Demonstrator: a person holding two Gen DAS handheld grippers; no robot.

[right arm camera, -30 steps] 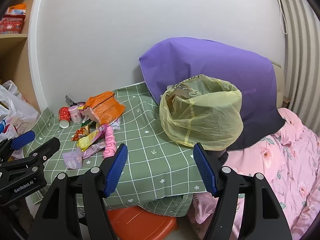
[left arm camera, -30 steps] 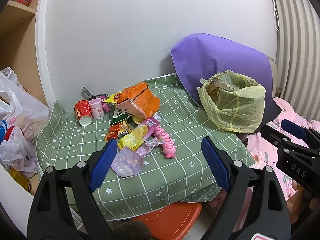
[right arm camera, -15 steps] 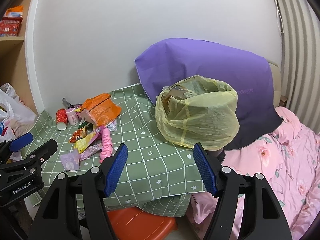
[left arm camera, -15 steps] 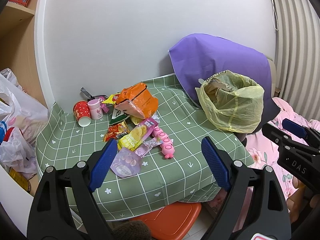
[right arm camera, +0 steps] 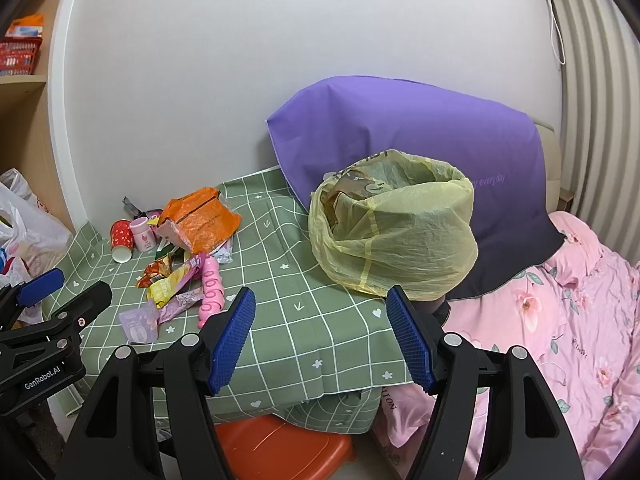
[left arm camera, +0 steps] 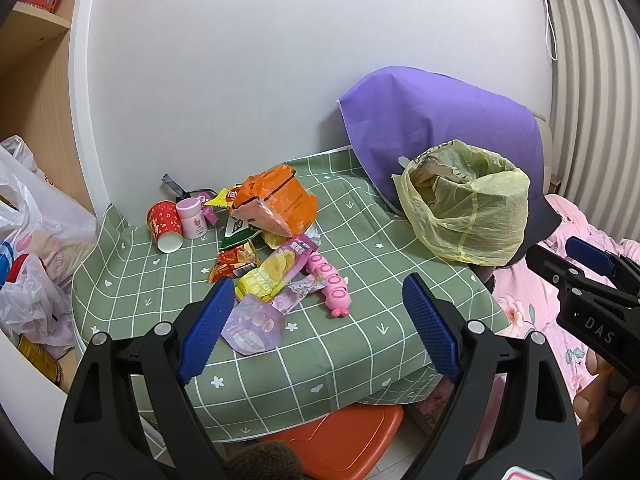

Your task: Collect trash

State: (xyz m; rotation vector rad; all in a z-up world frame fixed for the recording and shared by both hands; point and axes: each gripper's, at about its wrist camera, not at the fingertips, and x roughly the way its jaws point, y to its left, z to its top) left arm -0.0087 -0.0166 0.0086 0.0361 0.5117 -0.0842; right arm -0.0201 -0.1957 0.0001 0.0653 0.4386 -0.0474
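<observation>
A pile of trash lies on the green checked tablecloth: an orange bag, a yellow snack wrapper, a pale purple pouch, a pink caterpillar-shaped piece, a red paper cup and a small pink bottle. A yellow trash bag stands open on the table's right; it also shows in the right wrist view. My left gripper is open and empty, short of the pile. My right gripper is open and empty before the trash bag.
A purple cloth leans on the wall behind the bag. White plastic bags sit left of the table. An orange stool stands under its front edge. A pink floral blanket lies to the right.
Both grippers have shifted slightly; the table and trash sit a little further left in the right wrist view. Both jaws stay open. Nothing on the table has moved.
</observation>
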